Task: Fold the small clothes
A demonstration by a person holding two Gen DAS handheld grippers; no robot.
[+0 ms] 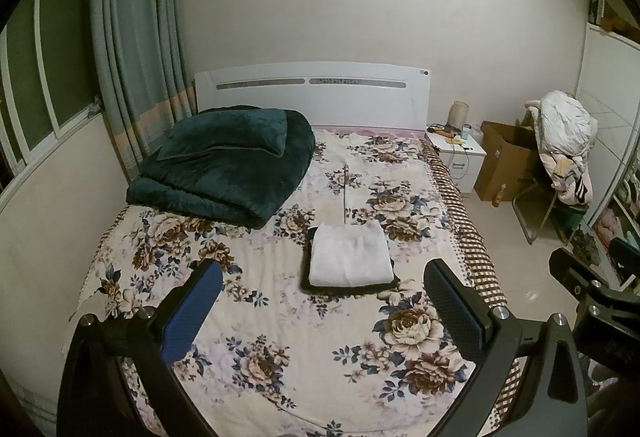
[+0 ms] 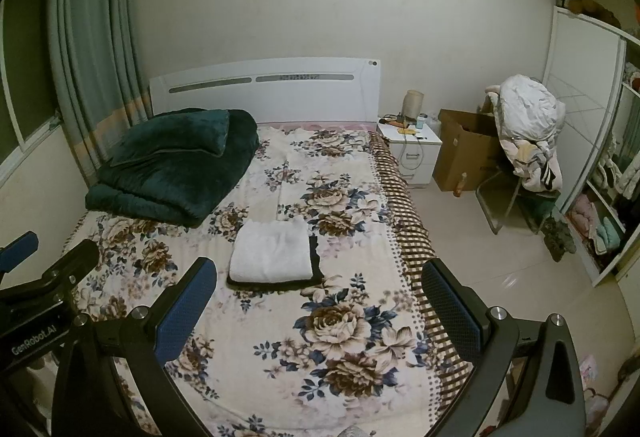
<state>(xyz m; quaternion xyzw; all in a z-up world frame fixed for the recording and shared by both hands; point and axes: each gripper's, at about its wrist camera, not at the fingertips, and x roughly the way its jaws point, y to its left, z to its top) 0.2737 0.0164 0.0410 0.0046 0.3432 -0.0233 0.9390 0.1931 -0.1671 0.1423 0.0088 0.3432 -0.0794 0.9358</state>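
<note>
A folded white garment (image 1: 350, 255) lies on top of a folded black garment (image 1: 348, 287) in the middle of the floral bed sheet (image 1: 280, 317). The stack also shows in the right wrist view: white piece (image 2: 272, 251), black piece (image 2: 316, 257). My left gripper (image 1: 324, 297) is open and empty, held above the near part of the bed, short of the stack. My right gripper (image 2: 320, 297) is open and empty, to the right of the left one, near the bed's right edge. Each gripper's body shows at the edge of the other's view.
A folded dark green quilt with a pillow (image 1: 224, 165) lies at the bed's far left by the white headboard (image 1: 312, 93). A nightstand (image 2: 412, 149), a cardboard box (image 2: 464, 153) and a chair piled with clothes (image 2: 528, 137) stand on the right. A wardrobe (image 2: 592, 157) is at far right.
</note>
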